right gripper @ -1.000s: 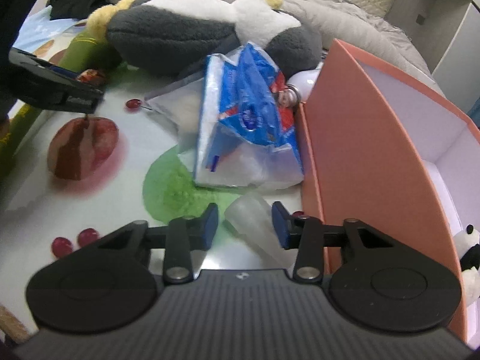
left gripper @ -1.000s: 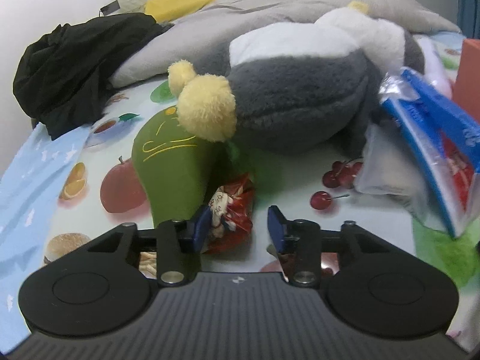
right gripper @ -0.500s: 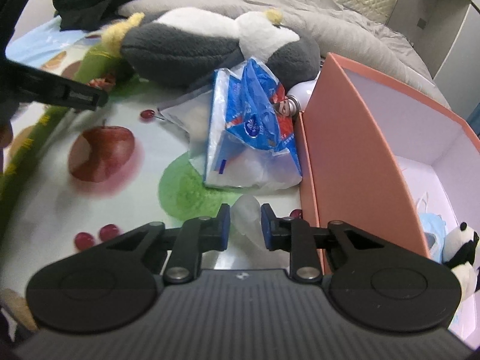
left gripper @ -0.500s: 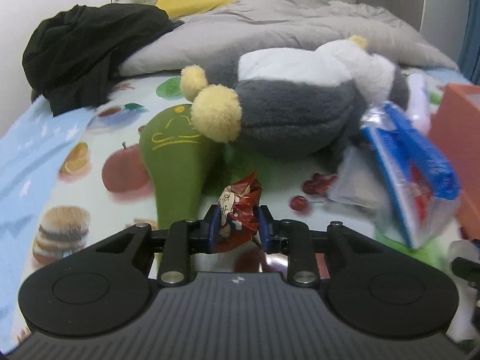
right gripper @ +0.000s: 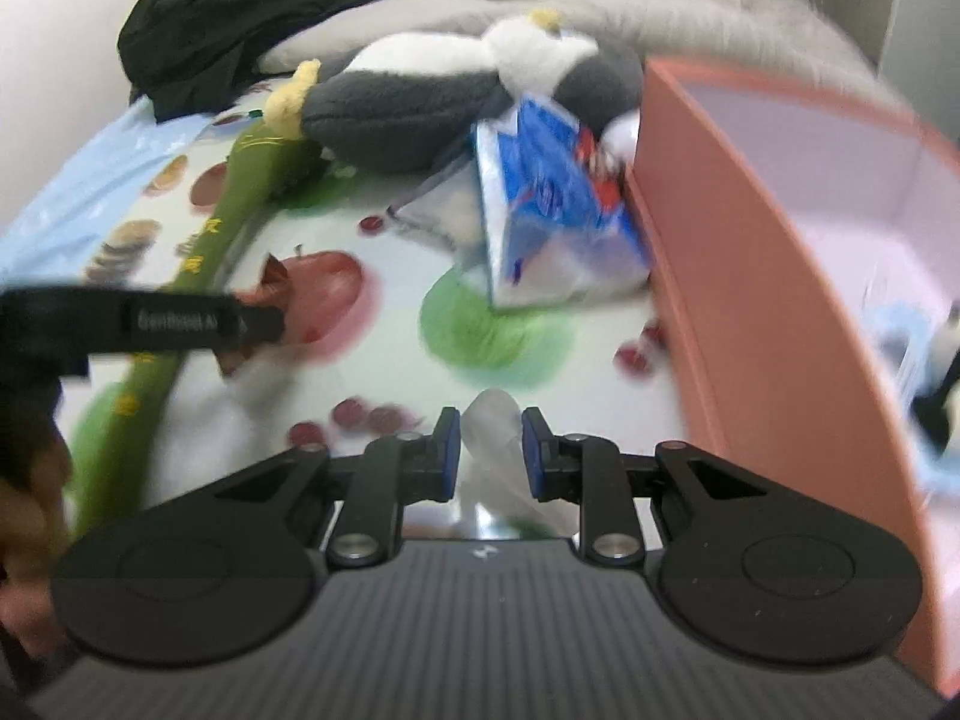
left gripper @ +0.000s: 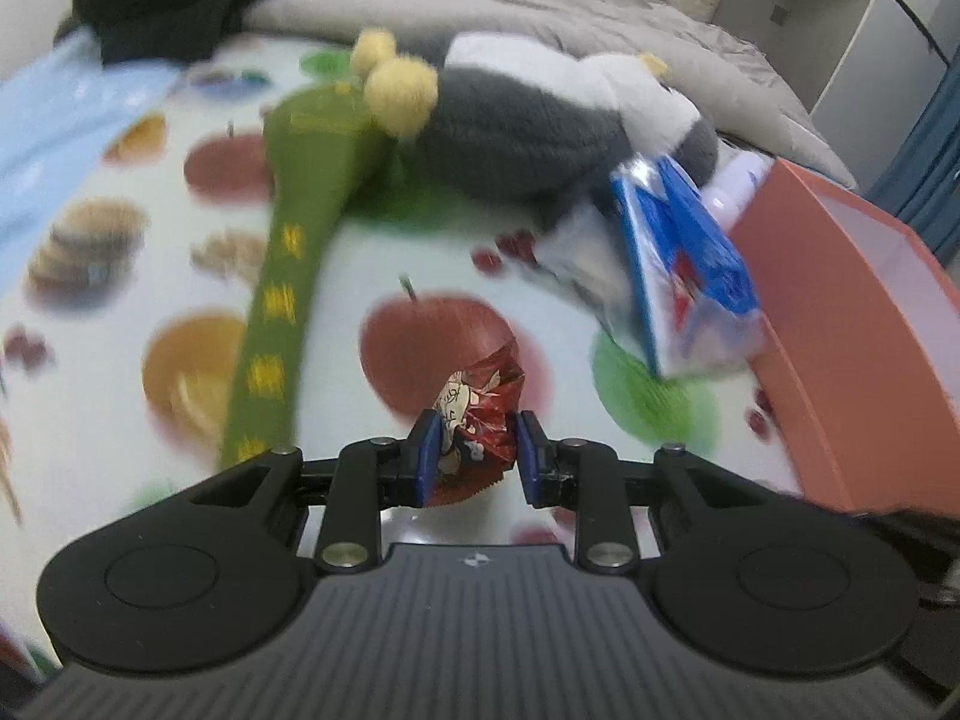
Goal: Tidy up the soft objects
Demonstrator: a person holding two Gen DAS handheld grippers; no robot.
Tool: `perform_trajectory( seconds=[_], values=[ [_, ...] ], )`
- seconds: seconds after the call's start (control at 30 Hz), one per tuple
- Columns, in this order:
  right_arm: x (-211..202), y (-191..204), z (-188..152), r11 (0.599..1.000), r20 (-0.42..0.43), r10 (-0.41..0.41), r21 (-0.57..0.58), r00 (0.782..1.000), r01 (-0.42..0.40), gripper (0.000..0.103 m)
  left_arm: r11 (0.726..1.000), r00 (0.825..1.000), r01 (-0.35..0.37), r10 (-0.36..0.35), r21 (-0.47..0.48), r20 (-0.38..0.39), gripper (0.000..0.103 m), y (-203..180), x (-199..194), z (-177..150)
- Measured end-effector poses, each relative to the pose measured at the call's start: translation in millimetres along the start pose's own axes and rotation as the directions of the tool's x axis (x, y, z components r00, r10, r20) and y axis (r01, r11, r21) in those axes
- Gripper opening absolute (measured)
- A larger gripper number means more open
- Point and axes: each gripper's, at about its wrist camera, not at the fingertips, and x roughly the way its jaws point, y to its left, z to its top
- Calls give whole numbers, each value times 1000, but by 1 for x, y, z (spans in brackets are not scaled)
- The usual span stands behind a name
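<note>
My left gripper (left gripper: 475,447) is shut on a red snack packet (left gripper: 477,420) and holds it above the fruit-print sheet (left gripper: 150,276). My right gripper (right gripper: 491,450) is shut on a soft translucent white object (right gripper: 493,444), next to the pink box (right gripper: 738,228). A grey-and-white plush toy (left gripper: 540,126) lies at the back, with a long green plush (left gripper: 294,252) beside it. A blue tissue pack (left gripper: 684,264) leans by the box. The left gripper (right gripper: 264,324) with the packet also shows in the right wrist view.
The pink box (left gripper: 840,312) stands open at the right; a small panda toy (right gripper: 942,384) lies inside it. Black clothing (right gripper: 228,24), a grey blanket (left gripper: 570,6) and pillows sit at the back of the bed.
Both grippers closed on their objects and lifted. The left gripper carried the snack packet back and rightward toward the box; the right gripper raised the white object beside the box.
</note>
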Motion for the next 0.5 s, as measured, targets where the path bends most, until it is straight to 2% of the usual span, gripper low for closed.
perform_trajectory(
  seconds=[0.07, 0.23, 0.4, 0.5],
  values=[
    [-2, 1, -5, 999, -14, 26, 38, 1000, -25, 26, 999, 999, 27, -27, -32, -18, 31, -1, -4, -9],
    [-2, 2, -12, 996, -33, 56, 71, 998, -54, 30, 999, 999, 29, -29, -14, -19, 31, -9, -10, -20],
    [-4, -6, -11, 995, -56, 69, 71, 996, -65, 38, 1000, 1000, 30, -30, -3, -10, 31, -10, -11, -20],
    [-12, -6, -10, 998, -57, 67, 14, 996, -67, 54, 999, 999, 39, -39, 1, -5, 31, -10, -10, -19]
  ],
)
